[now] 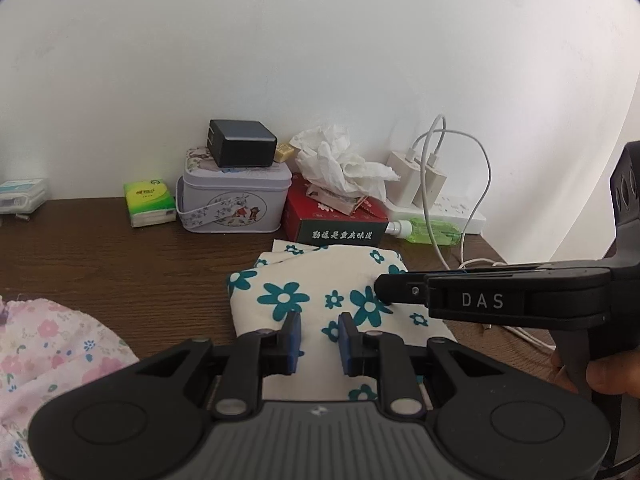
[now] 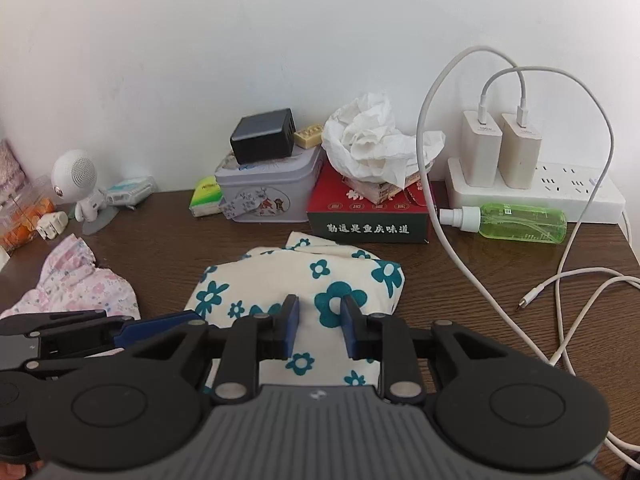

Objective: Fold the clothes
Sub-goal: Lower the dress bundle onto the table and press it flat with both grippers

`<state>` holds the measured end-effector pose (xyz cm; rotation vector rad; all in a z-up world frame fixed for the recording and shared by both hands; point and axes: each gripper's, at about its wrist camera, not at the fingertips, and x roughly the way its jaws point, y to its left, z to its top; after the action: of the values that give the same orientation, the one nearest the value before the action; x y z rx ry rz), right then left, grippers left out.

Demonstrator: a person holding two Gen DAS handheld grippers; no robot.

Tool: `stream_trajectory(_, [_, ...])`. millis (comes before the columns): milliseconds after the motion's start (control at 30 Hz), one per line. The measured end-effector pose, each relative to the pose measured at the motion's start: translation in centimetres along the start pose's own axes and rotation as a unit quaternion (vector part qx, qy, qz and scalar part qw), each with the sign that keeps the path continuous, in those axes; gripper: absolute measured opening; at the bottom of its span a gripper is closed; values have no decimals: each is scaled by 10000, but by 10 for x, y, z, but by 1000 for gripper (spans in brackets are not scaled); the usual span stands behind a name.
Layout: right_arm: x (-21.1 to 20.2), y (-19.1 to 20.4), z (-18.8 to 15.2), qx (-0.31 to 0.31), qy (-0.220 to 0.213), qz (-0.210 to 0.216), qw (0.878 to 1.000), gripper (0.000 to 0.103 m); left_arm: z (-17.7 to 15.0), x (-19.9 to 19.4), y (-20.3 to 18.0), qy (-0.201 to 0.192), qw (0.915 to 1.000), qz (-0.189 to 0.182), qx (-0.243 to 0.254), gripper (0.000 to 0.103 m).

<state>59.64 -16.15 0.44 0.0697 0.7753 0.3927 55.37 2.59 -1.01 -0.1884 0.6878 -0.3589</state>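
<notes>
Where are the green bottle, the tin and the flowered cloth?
Green bottle (image 2: 520,224), right wrist view, middle of its body.
Tin (image 1: 236,204), left wrist view, front wall.
Flowered cloth (image 2: 280,276), right wrist view, top fold.

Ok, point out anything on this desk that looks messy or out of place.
The green spray bottle lies on its side by the power strip. Crumpled tissue bulges from the red box. A pink floral garment sits bunched, unlike the folded teal-flowered cloth.
</notes>
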Motion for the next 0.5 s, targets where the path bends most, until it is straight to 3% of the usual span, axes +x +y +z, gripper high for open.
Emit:
stream_trajectory(67, [-19, 5, -3, -94, -207, 76, 9997, 24, 1, -11, -1, -71, 9998, -156, 24, 32])
stream_trajectory(133, [-31, 9, -9, -190, -282, 33, 9994, 25, -1, -14, -6, 49, 9998, -58, 199, 32])
stream_trajectory(300, [-23, 7, -27, -192, 37, 43, 9998, 24, -14, -1, -5, 246, 9992, 48, 314, 29])
stream_trajectory(500, [-16, 11, -28, -304, 75, 6, 9995, 24, -18, -4, -9, 139, 9982, 137, 571, 30])
